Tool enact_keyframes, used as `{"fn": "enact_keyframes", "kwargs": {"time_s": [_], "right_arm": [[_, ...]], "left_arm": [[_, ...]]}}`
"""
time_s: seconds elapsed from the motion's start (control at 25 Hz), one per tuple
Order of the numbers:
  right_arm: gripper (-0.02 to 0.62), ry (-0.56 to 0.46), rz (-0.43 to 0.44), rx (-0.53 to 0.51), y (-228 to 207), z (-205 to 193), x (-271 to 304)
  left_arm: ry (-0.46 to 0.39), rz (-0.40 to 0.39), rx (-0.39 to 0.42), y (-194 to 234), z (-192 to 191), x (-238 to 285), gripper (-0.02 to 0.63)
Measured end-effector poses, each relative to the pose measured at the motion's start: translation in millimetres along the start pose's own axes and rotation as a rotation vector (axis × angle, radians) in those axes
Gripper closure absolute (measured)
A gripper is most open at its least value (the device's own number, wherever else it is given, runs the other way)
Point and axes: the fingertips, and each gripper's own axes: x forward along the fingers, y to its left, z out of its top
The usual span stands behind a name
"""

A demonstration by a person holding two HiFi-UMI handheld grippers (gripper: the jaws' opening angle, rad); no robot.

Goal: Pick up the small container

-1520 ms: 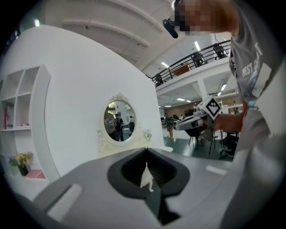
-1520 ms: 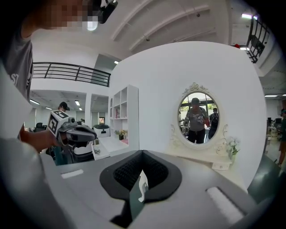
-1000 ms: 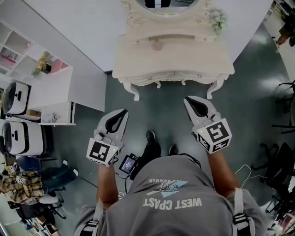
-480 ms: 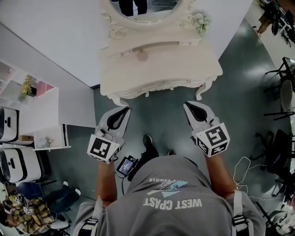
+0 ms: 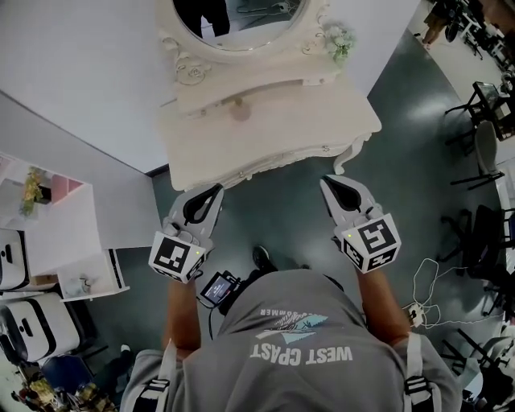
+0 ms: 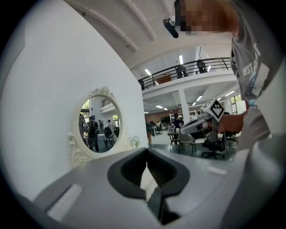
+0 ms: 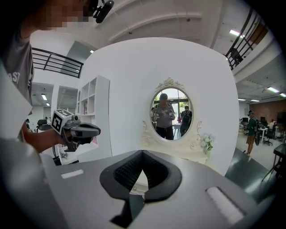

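"Now, what condition were the grippers in?" asked the trainee.

"Left gripper: jaws clenched, tip against tip, nothing between them. Right gripper: likewise clenched and empty. Neither touched anything," the instructor replied.

"Why were they held that way?"

"Judged as an approach posture. Both were carried in front of the body, one on each side, and pointed forward at the dressing table. The floor lay beneath them, and the table's front edge was just ahead of the tips. With no object within reach, there was no cause to part the jaws."

"Where was the small container?"

"A small round item, taken to be the container, stood on the table's raised back shelf, directly below the oval mirror. It was well apart from both grippers and nearer the left gripper's line than the right's."

"What did the next move require?"

"Probably closing on the table, then opening one gripper before reaching over the top."
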Motion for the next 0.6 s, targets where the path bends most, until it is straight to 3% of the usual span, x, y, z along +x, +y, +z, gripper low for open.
{"fn": "enact_keyframes", "kwargs": {"time_s": [0.28,0.6], "right_arm": [[0.594,0.019,-0.058,-0.027,16.2,18.8,24.3],[0.594,0.034,-0.041,-0.043,5.0,29.1,64.1]], "left_arm": [[-0.043,-0.054,-0.009,44.6,-8.6,2.6,0.603],[-0.04,-0.03,-0.03,76.7,-18.7,11.8,0.603]]}}
